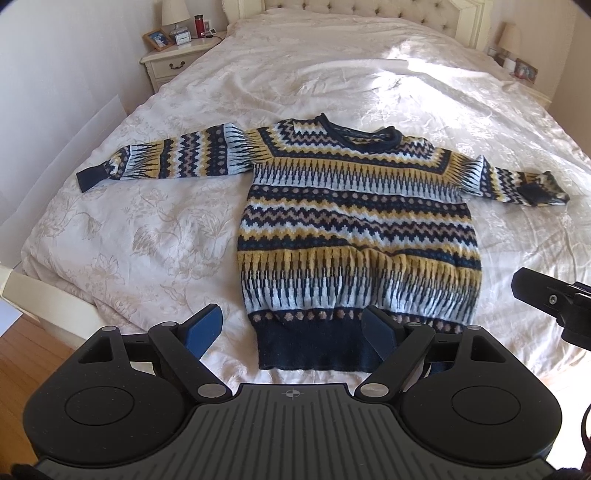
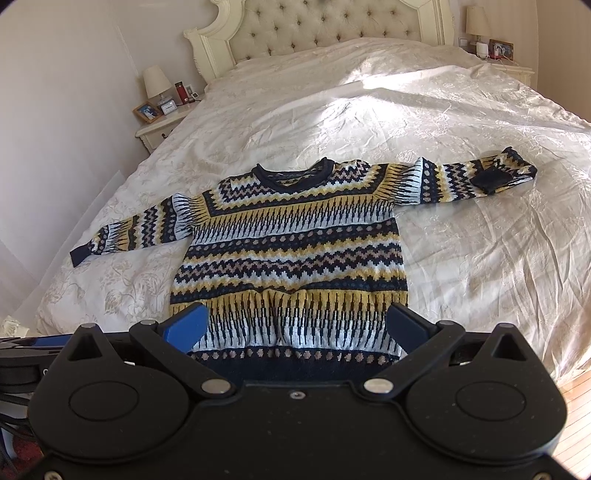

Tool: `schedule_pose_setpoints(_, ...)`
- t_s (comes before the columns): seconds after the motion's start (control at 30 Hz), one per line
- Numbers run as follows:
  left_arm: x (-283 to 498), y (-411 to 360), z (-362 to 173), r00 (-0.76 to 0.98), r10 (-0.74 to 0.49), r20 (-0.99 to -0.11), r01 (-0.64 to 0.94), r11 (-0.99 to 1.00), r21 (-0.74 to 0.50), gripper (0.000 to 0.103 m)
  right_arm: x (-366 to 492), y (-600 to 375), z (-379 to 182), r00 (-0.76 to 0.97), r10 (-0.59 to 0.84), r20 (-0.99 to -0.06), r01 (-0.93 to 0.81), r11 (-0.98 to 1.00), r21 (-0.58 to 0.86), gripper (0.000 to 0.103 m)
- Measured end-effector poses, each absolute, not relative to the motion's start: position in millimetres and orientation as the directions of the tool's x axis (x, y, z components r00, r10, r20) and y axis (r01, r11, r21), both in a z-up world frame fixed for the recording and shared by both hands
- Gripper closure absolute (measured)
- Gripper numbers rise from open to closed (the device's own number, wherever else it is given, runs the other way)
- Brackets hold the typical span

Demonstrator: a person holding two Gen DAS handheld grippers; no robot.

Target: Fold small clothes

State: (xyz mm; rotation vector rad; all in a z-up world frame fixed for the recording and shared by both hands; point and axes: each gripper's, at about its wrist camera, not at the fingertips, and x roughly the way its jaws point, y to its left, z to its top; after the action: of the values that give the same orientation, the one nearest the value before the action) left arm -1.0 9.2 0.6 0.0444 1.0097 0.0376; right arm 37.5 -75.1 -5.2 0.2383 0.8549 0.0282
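A small knitted sweater (image 1: 354,229) (image 2: 291,254) with navy, yellow and white zigzag bands lies flat and face up on the bed, both sleeves spread sideways, neck towards the headboard. The right sleeve's navy cuff (image 2: 491,180) is turned back onto the sleeve. My left gripper (image 1: 293,326) is open, hovering over the navy hem near its left corner, holding nothing. Over the middle of the hem my right gripper (image 2: 295,325) is open too, with nothing between its blue fingers (image 2: 186,326). Part of the right gripper's body shows at the right edge of the left wrist view.
The cream floral bedspread (image 1: 147,229) covers the whole bed, with a tufted headboard (image 2: 332,29) behind. Nightstands with lamps and photo frames stand on both sides (image 1: 173,59) (image 2: 495,55). Wooden floor (image 1: 22,362) shows beside the bed's near edge.
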Motion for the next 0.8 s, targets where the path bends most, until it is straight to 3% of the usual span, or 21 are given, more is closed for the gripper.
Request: schedule_pose_setpoints(0.8, 1.0, 11.6, -6.3, 0.512, 0.055, -0.857, -0.015, 0.998, 0.055, 0.021, 41.6, -73.6, -9.9, 0.64, 0.15, -0.754, 0.064, 0.967, 0.247, 0.001)
